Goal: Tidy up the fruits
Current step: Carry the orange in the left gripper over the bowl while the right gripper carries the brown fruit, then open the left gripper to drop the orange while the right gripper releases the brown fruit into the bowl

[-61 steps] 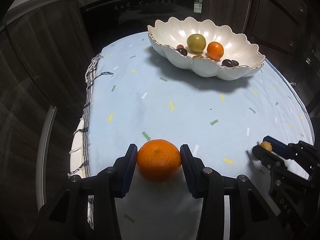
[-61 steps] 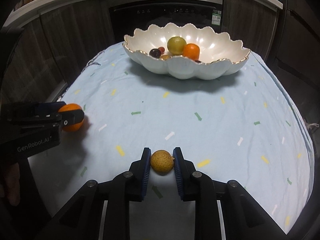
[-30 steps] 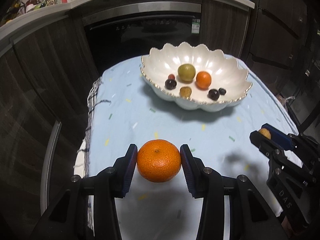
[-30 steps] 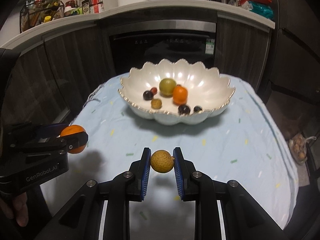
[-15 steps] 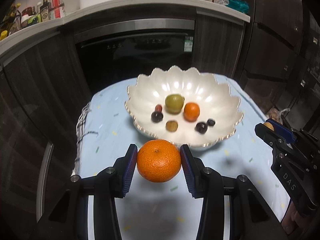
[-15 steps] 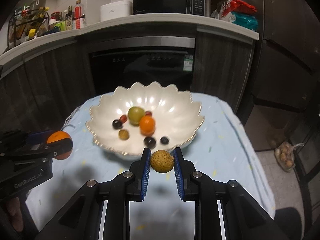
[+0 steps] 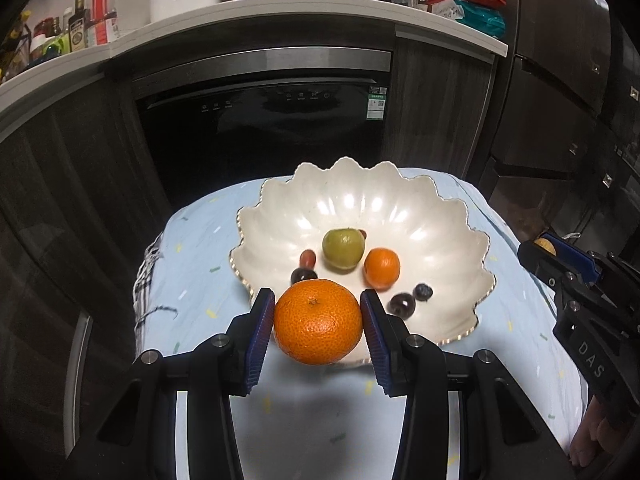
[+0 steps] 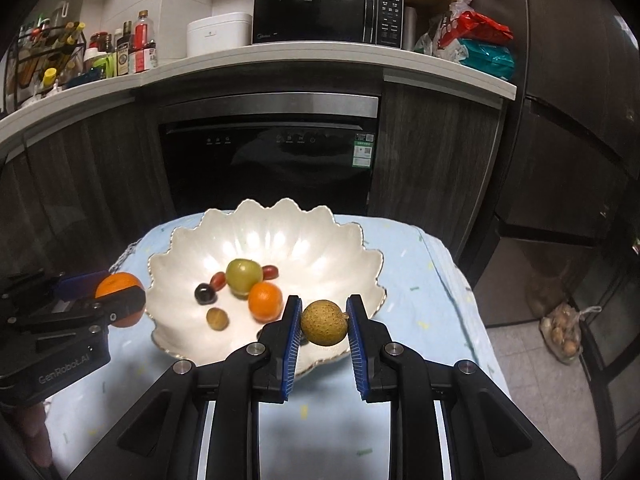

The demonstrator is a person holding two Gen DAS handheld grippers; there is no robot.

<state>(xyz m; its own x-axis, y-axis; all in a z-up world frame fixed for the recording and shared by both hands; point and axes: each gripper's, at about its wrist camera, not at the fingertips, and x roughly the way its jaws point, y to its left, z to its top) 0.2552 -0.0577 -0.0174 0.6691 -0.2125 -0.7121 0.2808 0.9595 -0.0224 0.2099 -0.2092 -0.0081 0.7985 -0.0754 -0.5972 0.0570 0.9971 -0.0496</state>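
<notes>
Both jaws pinch fruit: my left gripper (image 7: 318,330) clamps the orange (image 7: 318,322), my right gripper (image 8: 324,326) the small tan fruit (image 8: 324,322). I've carried them up off the blue cloth (image 7: 200,264) to the white bowl's (image 7: 360,200) near rim, so dropping them among the fruit there looks next.

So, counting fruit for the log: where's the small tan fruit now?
Right wrist view: small tan fruit clamped in the right gripper, over the white scalloped bowl's near rim.
</notes>
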